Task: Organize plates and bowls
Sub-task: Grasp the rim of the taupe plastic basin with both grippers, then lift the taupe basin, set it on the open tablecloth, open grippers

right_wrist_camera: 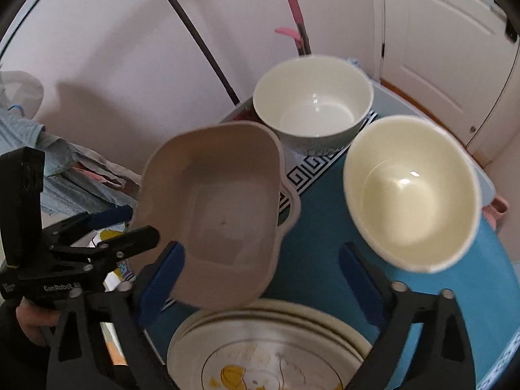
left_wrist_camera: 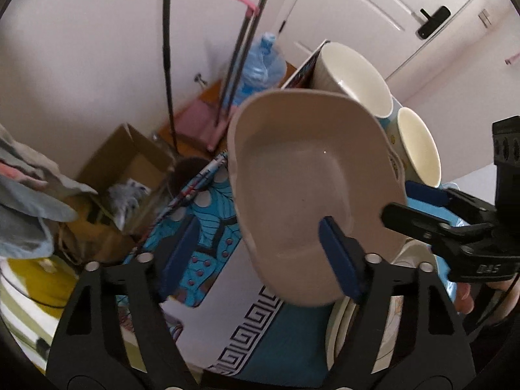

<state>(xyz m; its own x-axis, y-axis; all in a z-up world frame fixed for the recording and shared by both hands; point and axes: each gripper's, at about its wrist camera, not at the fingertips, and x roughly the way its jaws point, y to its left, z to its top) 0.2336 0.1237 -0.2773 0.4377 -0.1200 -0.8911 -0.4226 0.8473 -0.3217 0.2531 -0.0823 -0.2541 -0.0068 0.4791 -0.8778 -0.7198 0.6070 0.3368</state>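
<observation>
1. The table under the teal, key-bordered cloth [right_wrist_camera: 312, 227] carries all the crockery.
2. The beige, rounded-rectangle plastic dish [right_wrist_camera: 211, 208] is the piece in hand. It sits steeply tilted, hollow towards you, with its low edge over the plates. What bears it cannot be told.
3. The large white ceramic bowl [right_wrist_camera: 312, 97] stands upright at the far end. The cream bowl [right_wrist_camera: 412, 195] is just beside it, nearer on the right.
4. The stack of cream plates with a yellow print [right_wrist_camera: 260, 331] lies nearest you.
5. Your left gripper [left_wrist_camera: 260, 227] stands partly open astride the dish's lower wall. One pad is inside the hollow and the other is clear of it, so there is no pinch.
6. Your right gripper [right_wrist_camera: 261, 250] stands wider. Its left pad is at the dish's edge and its right pad is well clear, holding nothing.
7. Judgement: you are mid-way through sorting, with the dish unsecured. Next, close one gripper firmly on the rim, level the dish, then set it down.
</observation>
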